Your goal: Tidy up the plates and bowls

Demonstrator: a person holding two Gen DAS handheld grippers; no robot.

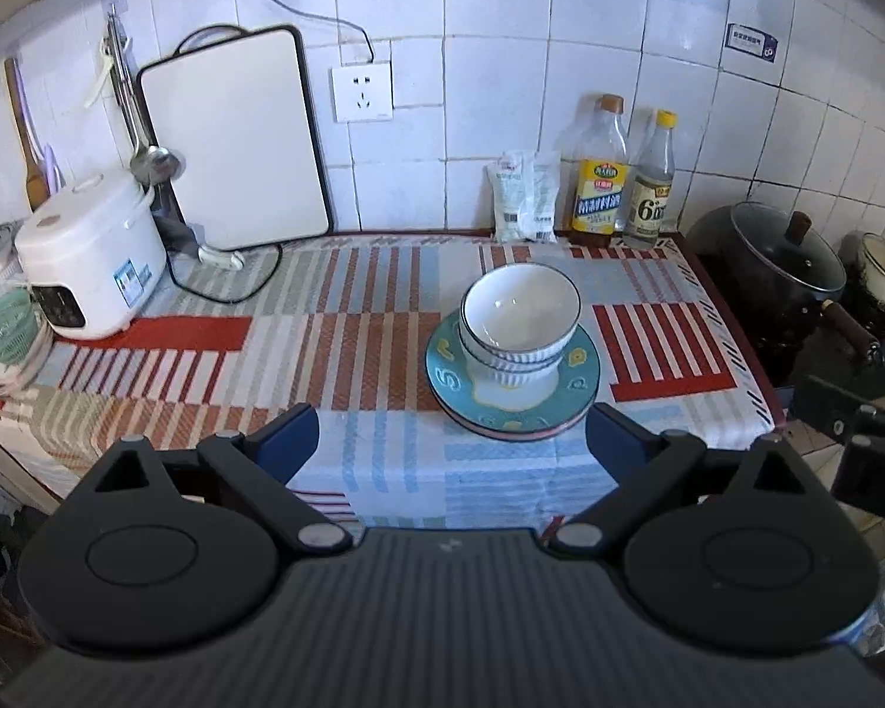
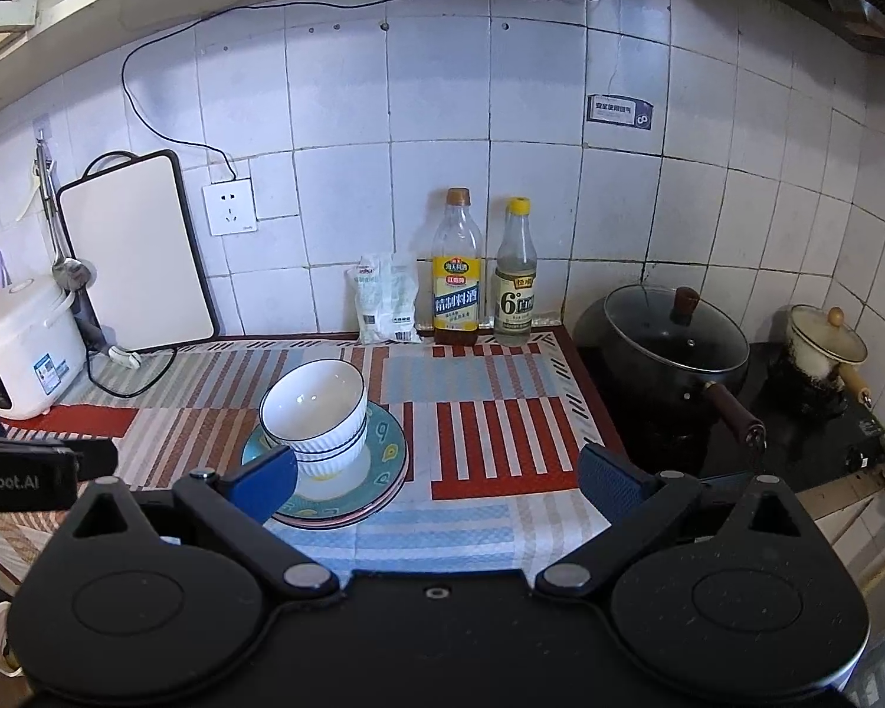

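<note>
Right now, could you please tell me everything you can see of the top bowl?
The top bowl is white, glossy, ceramic-looking, with a thin dark line at the rim and ribbed outer walls. It looks empty and sits upright, slightly tilted, nested in a matching lower bowl. Both stand on the teal plate on the striped cloth. Neither gripper touches it.

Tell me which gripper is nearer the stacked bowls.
Probably the right. The right gripper is open, its left finger overlapping the plate's near edge just below the stacked bowls. The left gripper is open too, held back from the plate, bowls ahead.
</note>
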